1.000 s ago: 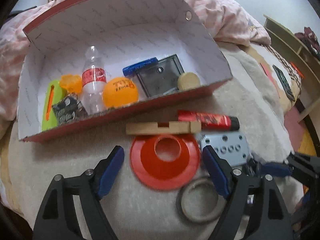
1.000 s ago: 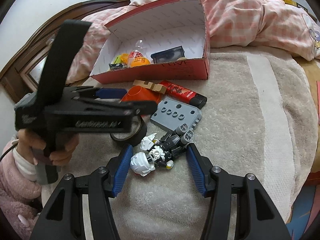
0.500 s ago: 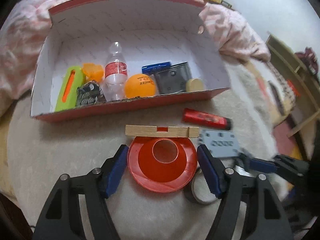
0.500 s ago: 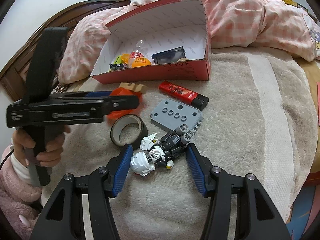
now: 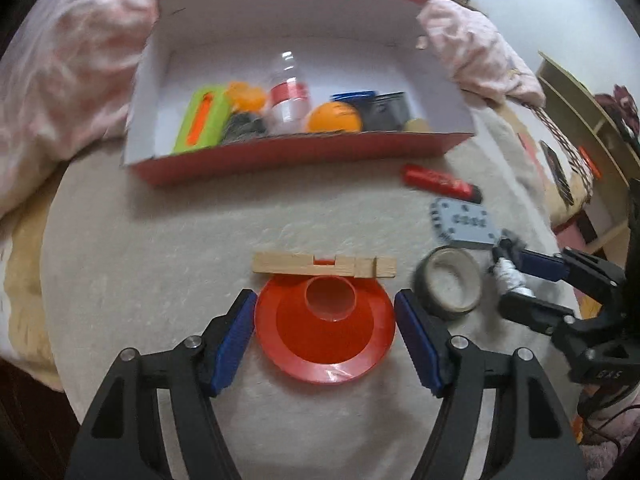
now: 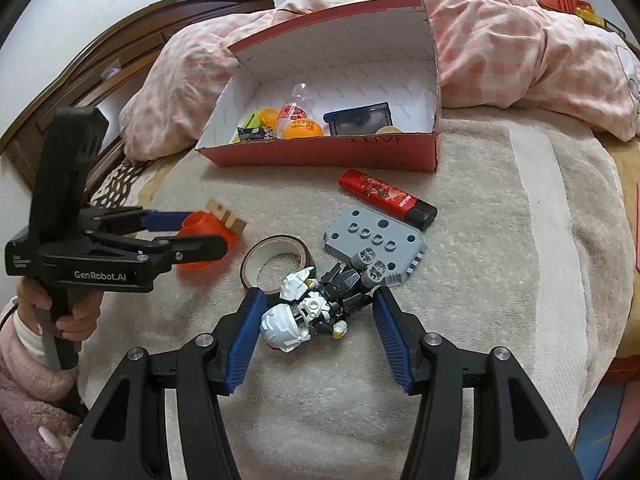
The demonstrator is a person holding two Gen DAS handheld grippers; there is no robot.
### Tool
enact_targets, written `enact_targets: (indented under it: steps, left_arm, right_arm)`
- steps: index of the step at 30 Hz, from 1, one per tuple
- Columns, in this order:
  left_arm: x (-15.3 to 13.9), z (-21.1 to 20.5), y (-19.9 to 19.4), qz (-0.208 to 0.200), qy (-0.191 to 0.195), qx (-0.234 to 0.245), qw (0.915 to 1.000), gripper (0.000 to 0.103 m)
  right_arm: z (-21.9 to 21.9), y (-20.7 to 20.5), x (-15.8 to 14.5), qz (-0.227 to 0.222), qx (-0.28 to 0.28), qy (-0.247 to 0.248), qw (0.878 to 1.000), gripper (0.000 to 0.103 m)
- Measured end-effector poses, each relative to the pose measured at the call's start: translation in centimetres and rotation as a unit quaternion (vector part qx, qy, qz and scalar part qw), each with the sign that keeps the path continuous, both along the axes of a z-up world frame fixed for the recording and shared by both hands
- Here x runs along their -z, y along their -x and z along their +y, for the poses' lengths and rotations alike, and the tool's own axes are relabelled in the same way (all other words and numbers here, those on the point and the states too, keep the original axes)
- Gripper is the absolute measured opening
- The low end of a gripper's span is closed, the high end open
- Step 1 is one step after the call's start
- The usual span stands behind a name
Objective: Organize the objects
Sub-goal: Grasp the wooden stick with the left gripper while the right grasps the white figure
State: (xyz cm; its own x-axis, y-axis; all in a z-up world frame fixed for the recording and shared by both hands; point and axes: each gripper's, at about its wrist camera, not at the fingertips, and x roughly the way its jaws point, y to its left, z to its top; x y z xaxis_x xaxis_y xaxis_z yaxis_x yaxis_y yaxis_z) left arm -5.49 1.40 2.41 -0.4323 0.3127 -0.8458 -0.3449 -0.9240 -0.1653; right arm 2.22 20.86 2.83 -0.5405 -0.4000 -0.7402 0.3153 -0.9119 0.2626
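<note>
My left gripper (image 5: 325, 320) is shut on an orange cone disc (image 5: 326, 330), its pads against both rims; a wooden notched block (image 5: 324, 265) rests on the disc's far edge. From the right wrist view the left gripper (image 6: 192, 228) holds the disc (image 6: 202, 232) above the blanket. My right gripper (image 6: 316, 320) is open around a black-and-white toy robot (image 6: 316, 304) lying on the blanket. The red cardboard box (image 6: 320, 152) stands behind with several items inside.
On the beige blanket (image 6: 500, 240) lie a tape roll (image 6: 276, 260), a grey studded plate (image 6: 376, 244) and a red tube (image 6: 384, 196). A pink checked quilt (image 6: 520, 48) lies behind the box. A wooden headboard (image 6: 100, 80) is at left.
My left gripper closed on the orange disc and pulled it back and left, away from the box, with the wooden block riding on it. The right gripper stayed still around the toy robot.
</note>
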Motion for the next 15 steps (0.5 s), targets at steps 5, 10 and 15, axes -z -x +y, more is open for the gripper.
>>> enact_targets:
  steps: [5, 10, 15]
  left_arm:
    - [0.6, -0.7, 1.0, -0.004, -0.001, -0.020, 0.9998, 0.072]
    - [0.8, 0.1, 1.8, -0.004, 0.003, -0.010, 0.9999, 0.079]
    - [1.0, 0.8, 2.2, 0.014, 0.028, -0.016, 0.9994, 0.079]
  right_arm:
    - [-0.6, 0.2, 0.1, -0.002, -0.006, -0.001, 1.000, 0.057]
    - [-0.7, 0.3, 0.3, -0.006, -0.006, -0.002, 1.000, 0.057]
    - [-0.7, 0.4, 0.4, -0.008, -0.005, -0.002, 1.000, 0.057]
